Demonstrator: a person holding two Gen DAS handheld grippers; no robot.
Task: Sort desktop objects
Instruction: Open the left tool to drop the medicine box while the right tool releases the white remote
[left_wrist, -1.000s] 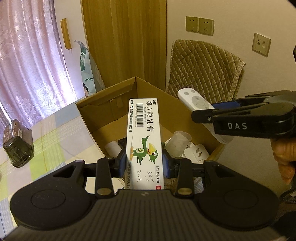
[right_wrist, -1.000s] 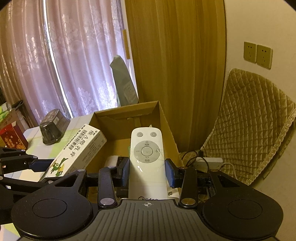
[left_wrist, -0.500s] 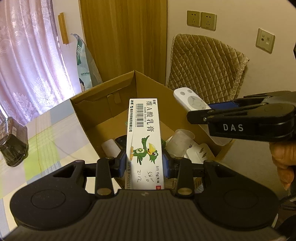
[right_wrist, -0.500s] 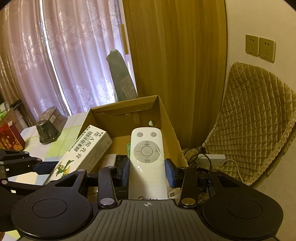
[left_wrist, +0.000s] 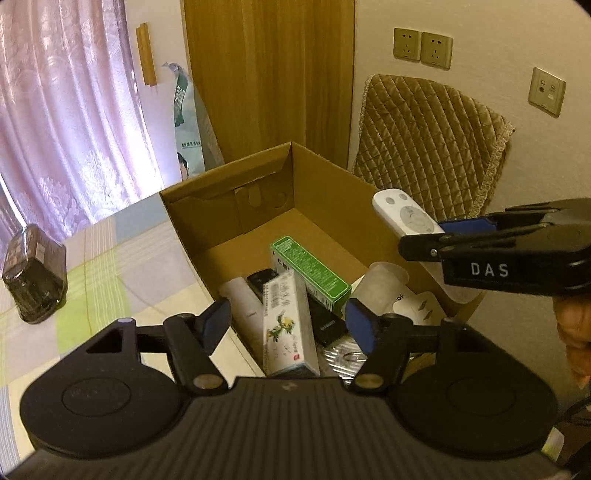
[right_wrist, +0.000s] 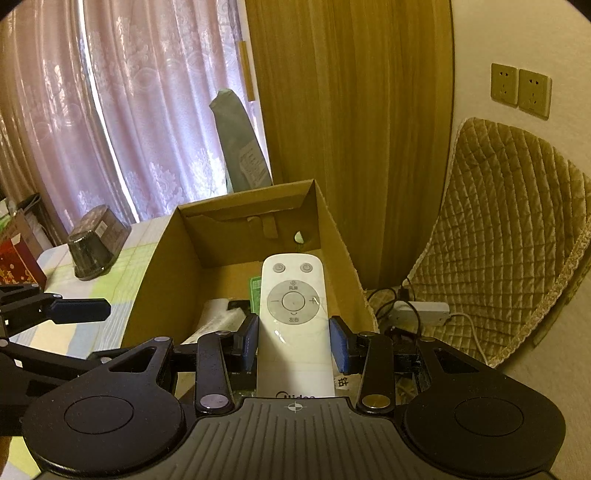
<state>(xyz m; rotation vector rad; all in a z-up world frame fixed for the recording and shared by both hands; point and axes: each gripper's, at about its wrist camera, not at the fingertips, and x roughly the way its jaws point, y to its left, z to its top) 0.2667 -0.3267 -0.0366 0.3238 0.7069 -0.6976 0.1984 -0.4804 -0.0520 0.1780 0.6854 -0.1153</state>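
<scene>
My left gripper (left_wrist: 289, 321) hangs with jaws spread over the cardboard box (left_wrist: 207, 206), the white medicine carton (left_wrist: 286, 325) lying inside; my right gripper (right_wrist: 294, 343) clamps the white remote (right_wrist: 293, 314) above the box

The cardboard box (left_wrist: 207, 218) stands open at the top, so entry from above is free. Its far half shows bare floor; the near half is crowded with a white carton (left_wrist: 288, 325), a green carton (left_wrist: 310, 269), a clear cup (left_wrist: 384, 284) and dark items. The right gripper (left_wrist: 421, 240) with its white remote (left_wrist: 404, 216) hangs over the box's right wall. On the table (left_wrist: 110, 266), a dark jar (left_wrist: 35, 275) stands well apart from the box.
</scene>
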